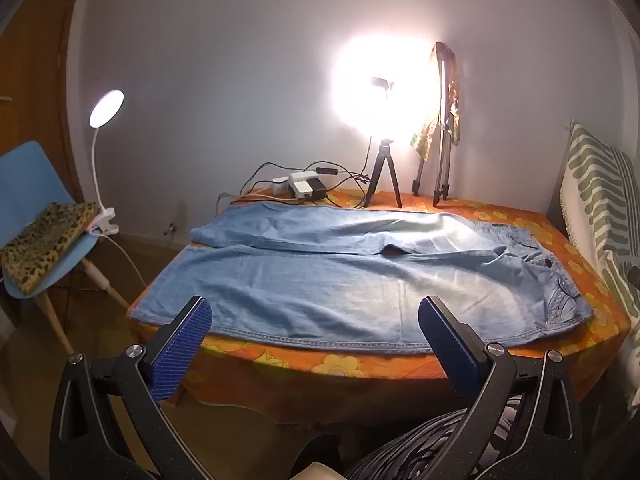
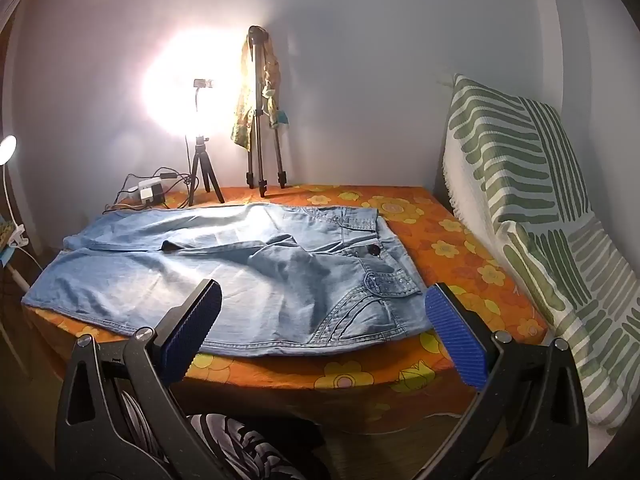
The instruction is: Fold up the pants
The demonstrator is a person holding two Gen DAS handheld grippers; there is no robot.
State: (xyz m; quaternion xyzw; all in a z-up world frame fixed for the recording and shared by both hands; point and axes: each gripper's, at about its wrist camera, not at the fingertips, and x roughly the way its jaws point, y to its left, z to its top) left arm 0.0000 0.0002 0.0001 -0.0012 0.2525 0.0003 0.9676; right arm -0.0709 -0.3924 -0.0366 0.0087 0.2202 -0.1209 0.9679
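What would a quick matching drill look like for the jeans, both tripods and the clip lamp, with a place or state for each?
Things:
1. jeans
2. small tripod
3. tall tripod
4. clip lamp

Places or states:
A. draped with a patterned cloth
B. clamped on the blue chair, lit
C. spread flat on the orange floral table
D. next to the plugs, in front of the bright light

Pairs: 1-C, 2-D, 3-A, 4-B. Both the left gripper and right gripper hover open near the table's front edge.

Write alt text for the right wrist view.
Light blue jeans lie spread flat on an orange flowered table, waist to the right. The open right gripper hovers at the near edge, holding nothing.
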